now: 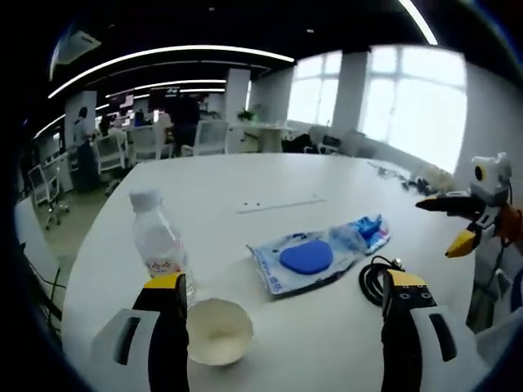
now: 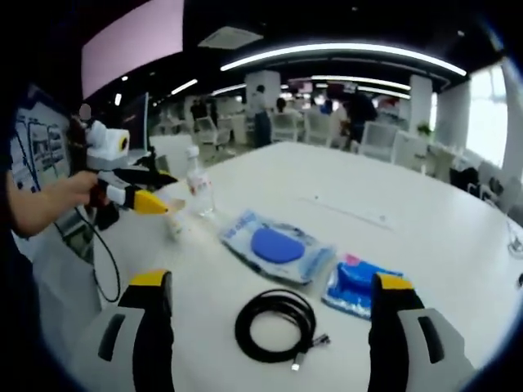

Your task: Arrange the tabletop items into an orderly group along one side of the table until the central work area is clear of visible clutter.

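On the white table point(image 1: 270, 175) a clear water bottle point(image 1: 159, 241) stands upright, with a small white bowl point(image 1: 219, 329) just in front of it. A flat wipes pack with a blue oval point(image 1: 306, 260) lies mid-table, a smaller blue pack point(image 1: 364, 233) at its far end, a black cable coil point(image 1: 376, 278) beside it. My left gripper point(image 1: 283, 282) is open above the near table edge, holding nothing. In the right gripper view my right gripper point(image 2: 270, 283) is open over the cable coil point(image 2: 276, 325), with the wipes pack point(image 2: 276, 247) and the blue pack point(image 2: 355, 286) beyond.
The right gripper point(image 1: 437, 226) enters the left gripper view from the right, open. A hand point(image 2: 57, 200) holds the left gripper point(image 2: 166, 193) near the bottle point(image 2: 197, 189) and bowl point(image 2: 176, 220). Small items point(image 1: 392, 171) lie at the far table edge. Office chairs point(image 1: 208, 137) stand behind.
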### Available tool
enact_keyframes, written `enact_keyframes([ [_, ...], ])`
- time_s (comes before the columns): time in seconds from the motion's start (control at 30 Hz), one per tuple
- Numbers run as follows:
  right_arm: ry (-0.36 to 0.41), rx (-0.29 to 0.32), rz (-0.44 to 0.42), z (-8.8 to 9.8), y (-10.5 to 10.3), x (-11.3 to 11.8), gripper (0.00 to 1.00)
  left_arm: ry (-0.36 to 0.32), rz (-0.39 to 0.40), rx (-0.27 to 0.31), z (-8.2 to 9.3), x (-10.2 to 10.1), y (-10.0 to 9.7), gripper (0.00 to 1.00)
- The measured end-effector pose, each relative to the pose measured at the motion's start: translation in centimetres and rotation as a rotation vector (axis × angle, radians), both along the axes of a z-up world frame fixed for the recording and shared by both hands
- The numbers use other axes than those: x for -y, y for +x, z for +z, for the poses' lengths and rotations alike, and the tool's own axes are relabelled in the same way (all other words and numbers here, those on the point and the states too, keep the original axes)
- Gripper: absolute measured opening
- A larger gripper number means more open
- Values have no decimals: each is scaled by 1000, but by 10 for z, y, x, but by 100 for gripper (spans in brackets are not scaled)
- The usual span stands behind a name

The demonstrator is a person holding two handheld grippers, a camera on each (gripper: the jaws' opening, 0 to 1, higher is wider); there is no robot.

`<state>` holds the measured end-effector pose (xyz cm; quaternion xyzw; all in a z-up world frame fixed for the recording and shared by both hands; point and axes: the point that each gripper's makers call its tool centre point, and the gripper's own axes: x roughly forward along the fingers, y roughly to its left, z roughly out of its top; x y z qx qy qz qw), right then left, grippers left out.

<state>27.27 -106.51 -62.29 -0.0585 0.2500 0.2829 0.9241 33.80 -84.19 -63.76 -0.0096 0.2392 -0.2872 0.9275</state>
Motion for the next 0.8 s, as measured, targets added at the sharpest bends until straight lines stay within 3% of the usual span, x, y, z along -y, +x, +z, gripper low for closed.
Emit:
enact_keyframes([
  [0.23, -11, -3, -19, -5, -17, 5, 100, 44, 17, 19, -12, -19, -7, 98],
  [0.8, -29, -19, -53, -16, -44, 24, 100, 51, 79, 39, -45, -52, -3, 86],
])
